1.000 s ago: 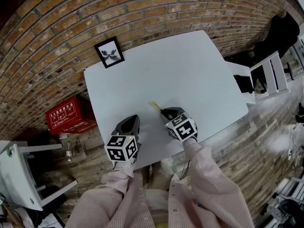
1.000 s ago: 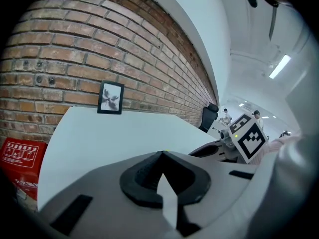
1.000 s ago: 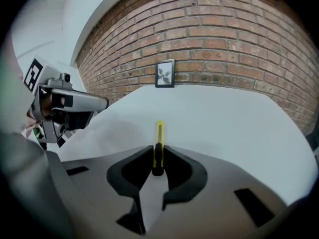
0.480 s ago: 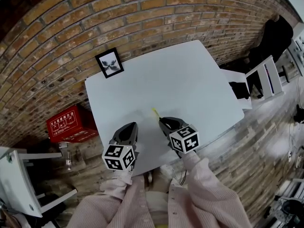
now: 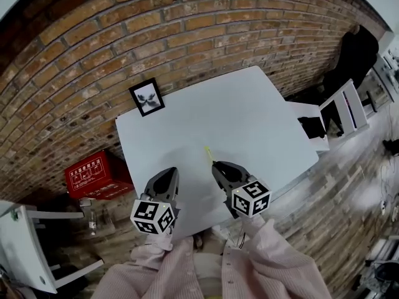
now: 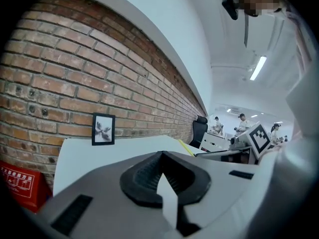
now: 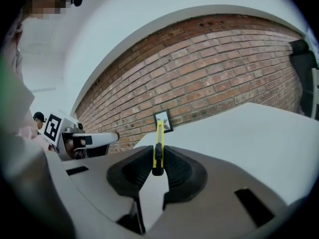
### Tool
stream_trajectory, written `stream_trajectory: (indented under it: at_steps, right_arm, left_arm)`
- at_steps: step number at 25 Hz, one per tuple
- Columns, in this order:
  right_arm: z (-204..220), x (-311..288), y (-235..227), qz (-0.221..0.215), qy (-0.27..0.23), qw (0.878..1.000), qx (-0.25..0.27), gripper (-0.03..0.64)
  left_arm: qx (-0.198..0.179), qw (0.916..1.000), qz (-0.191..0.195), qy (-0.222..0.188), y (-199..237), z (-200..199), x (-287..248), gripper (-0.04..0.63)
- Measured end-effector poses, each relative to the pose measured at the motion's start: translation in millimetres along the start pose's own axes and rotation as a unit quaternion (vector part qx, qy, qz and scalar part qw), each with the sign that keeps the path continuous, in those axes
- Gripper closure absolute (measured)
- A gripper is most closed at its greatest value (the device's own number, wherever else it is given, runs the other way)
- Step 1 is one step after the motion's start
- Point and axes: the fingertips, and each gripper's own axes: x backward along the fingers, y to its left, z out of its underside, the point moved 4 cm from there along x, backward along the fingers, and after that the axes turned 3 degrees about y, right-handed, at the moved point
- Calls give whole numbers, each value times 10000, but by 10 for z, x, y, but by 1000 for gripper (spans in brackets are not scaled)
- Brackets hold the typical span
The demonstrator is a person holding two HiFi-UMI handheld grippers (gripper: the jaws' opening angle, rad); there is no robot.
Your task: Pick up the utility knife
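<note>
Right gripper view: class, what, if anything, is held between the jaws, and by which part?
The right gripper holds the yellow utility knife by its near, black end, and the yellow body juts forward beyond the jaws.

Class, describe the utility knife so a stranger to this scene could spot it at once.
Find the white table by the brick wall. Over its near side the right gripper holds the knife in its jaws. It is the only thin yellow thing; the left gripper holds nothing.
</note>
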Motion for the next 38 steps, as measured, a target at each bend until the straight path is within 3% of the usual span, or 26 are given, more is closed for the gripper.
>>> stream_trajectory:
  at_steps: [15,38]
  right_arm:
    - [-546,488,96,338,-1167,9925,127,549]
    - [-1045,986,217,682,-2090,9745,440,551]
  left_arm:
    - [-356,9973,-25,-639,-10,-480,240,601]
    - [-859,9888,-276,-1187,18,-919,561,601]
